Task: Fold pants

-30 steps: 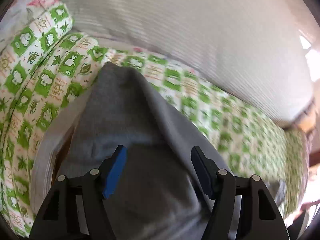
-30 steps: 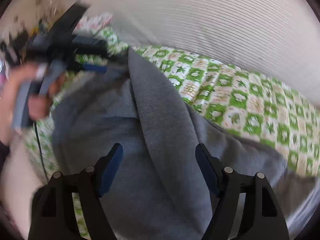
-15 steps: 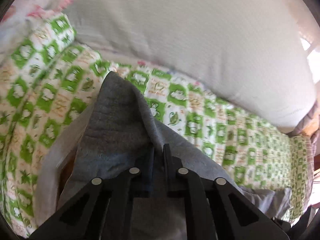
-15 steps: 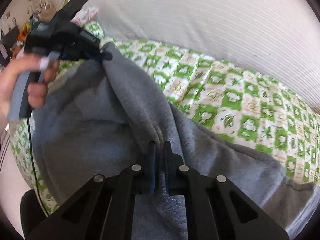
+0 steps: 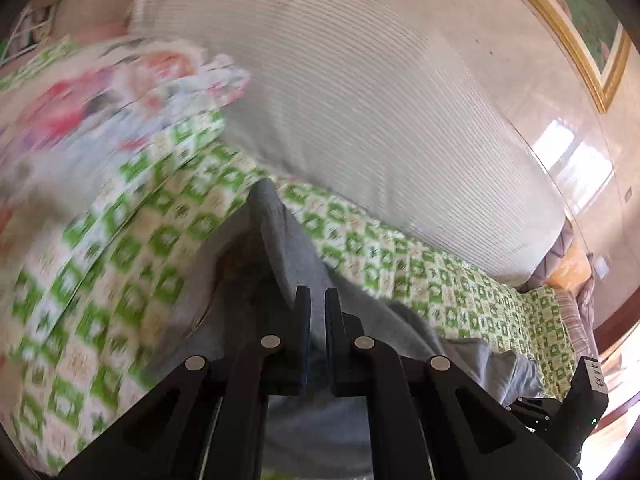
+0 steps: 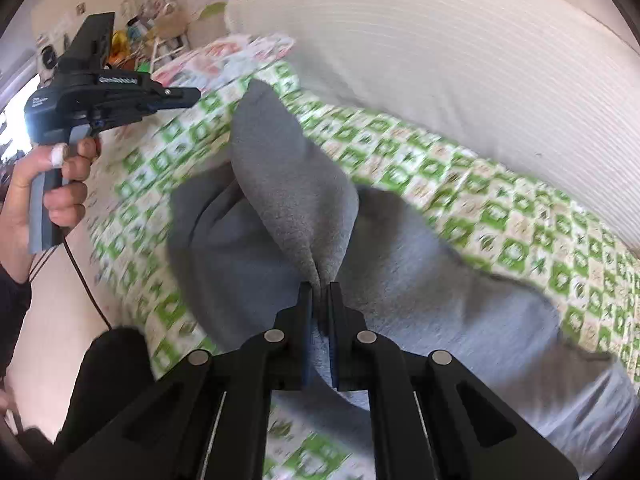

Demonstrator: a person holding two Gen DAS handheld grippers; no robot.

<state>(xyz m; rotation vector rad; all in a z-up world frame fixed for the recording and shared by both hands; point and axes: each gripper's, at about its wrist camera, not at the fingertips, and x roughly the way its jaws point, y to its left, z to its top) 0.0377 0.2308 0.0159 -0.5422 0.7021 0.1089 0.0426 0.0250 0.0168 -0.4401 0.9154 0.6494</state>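
Grey sweatpants [image 6: 280, 200] lie on a bed with a green-and-white checked sheet [image 6: 500, 208]. My right gripper [image 6: 321, 292] is shut on a raised fold of the grey pants. In the left wrist view my left gripper [image 5: 316, 300] looks shut with grey pants [image 5: 288, 248] fabric between its fingers. In the right wrist view the left gripper [image 6: 188, 94] is seen from the side, raised at the upper left in a hand, apart from the pants there; whether cloth hangs from it is not clear.
A large white striped pillow [image 5: 380, 100] lies along the far side of the bed. A floral cloth [image 5: 132, 80] lies at the head end. The right gripper's body [image 5: 568, 404] shows at lower right in the left wrist view. A framed picture [image 5: 580, 20] hangs on the wall.
Both grippers closed from wide open onto the grey fabric, then lifted. The pants bunched into a raised ridge. The left gripper rose up and to the left.
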